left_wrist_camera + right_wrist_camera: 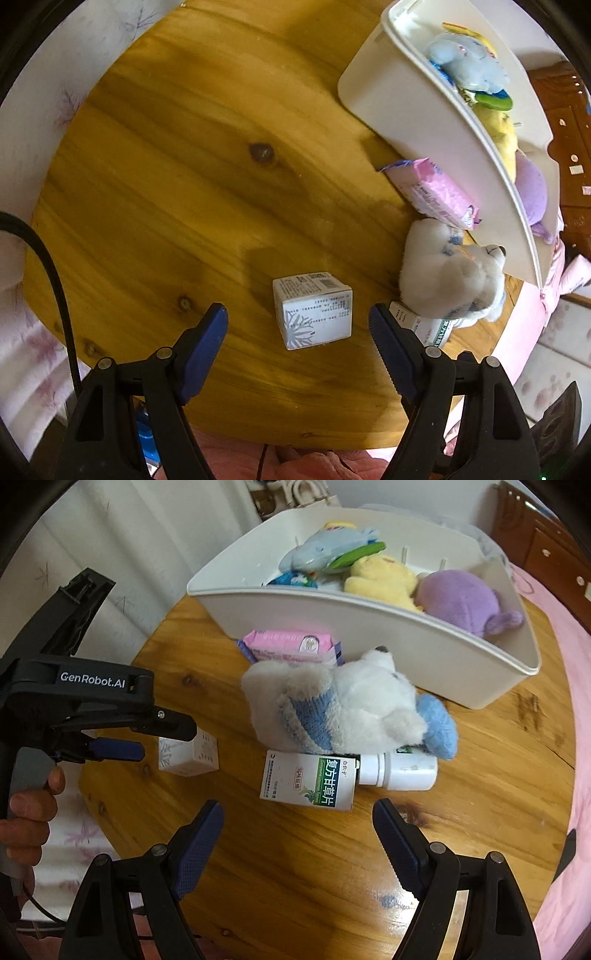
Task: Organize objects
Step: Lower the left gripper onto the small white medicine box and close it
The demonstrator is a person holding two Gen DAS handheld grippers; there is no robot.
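My left hand-held gripper hangs wide and empty, the small white box on the tabletop dead ahead between its jaws, standing squat with no marked long axis. My right hand-held gripper, also wide and empty, faces the medicine box, lying crosswise. Outside the white bin: two boxes, one bottle, one white bear, one pink pack.

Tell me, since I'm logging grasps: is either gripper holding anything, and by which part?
Nothing is held. The left gripper straddles the small box untouched; the right gripper is empty.
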